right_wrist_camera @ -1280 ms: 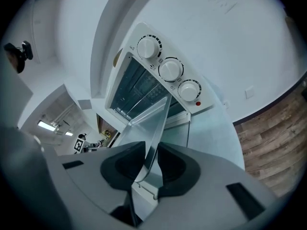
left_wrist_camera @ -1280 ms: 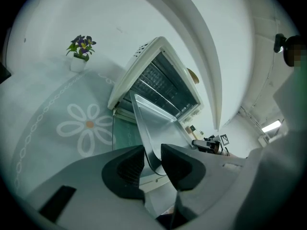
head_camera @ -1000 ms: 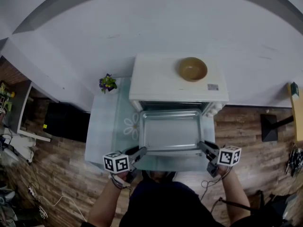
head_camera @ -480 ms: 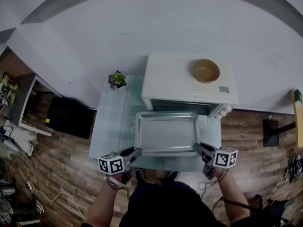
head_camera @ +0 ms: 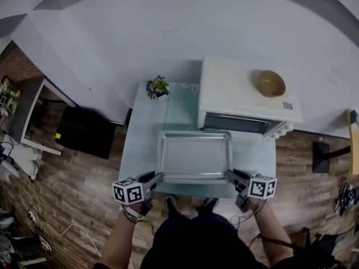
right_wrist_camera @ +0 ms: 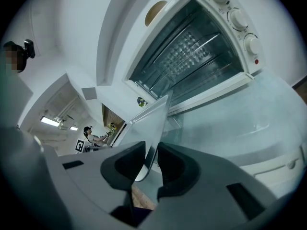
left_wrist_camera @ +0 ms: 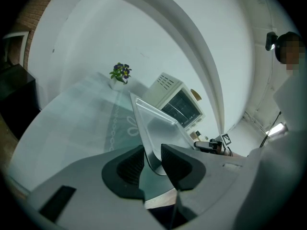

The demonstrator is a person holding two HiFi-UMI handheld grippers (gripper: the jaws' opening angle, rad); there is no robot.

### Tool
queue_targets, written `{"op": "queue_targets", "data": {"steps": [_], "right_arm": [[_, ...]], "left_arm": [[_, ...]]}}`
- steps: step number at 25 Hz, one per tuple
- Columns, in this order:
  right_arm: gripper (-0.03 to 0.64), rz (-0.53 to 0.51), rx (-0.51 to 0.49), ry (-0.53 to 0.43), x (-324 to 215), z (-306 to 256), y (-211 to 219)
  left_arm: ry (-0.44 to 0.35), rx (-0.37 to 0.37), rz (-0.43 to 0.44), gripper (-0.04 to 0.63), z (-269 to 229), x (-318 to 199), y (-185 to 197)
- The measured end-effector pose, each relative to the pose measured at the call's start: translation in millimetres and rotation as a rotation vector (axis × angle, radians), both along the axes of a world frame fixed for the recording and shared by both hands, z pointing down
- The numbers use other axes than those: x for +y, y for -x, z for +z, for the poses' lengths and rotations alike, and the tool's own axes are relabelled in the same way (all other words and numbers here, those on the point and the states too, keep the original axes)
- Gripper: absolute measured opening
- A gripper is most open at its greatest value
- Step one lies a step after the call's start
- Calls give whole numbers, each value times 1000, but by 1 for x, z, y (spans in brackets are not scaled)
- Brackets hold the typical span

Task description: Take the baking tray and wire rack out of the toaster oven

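Tray (head_camera: pixel 193 156) is fully out of the oven (head_camera: pixel 247 94). It hangs roughly level over the glass counter (head_camera: pixel 143 128), in front of the open oven mouth and off to its left in the head view. Left hand-held gripper (left_wrist_camera: pixel 151 159) is clamped on the near left corner of the tray rim. Right hand-held gripper (right_wrist_camera: pixel 149 164) is clamped on the near right corner, with its pads pressing the thin rim from both sides. Tray looks empty. I judge it not yet set down, though no view shows its underside against the counter. The right gripper view looks into the oven cavity, where thin bars cross it midway up. I take these for the rack (right_wrist_camera: pixel 192 51), still in place. Bowl (head_camera: pixel 271 83) sits on the oven top and a plant (head_camera: pixel 157 87) at the counter's far corner; neither is in the way. Estimate: first half nearly done, as the tray needs only a resting spot and release. Second half, the rack, is untouched.
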State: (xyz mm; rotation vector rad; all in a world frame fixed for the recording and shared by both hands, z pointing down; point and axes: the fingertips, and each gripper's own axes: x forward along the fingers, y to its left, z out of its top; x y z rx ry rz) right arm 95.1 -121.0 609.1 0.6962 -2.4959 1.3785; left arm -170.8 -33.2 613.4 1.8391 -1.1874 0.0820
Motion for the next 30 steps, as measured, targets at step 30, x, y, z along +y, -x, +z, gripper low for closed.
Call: {"op": "queue_targets", "data": {"steps": [30], "right_arm": [[90,60,156,0,75,67,190]], "left_arm": [[120,-123,67,110,71,62,204]]}}
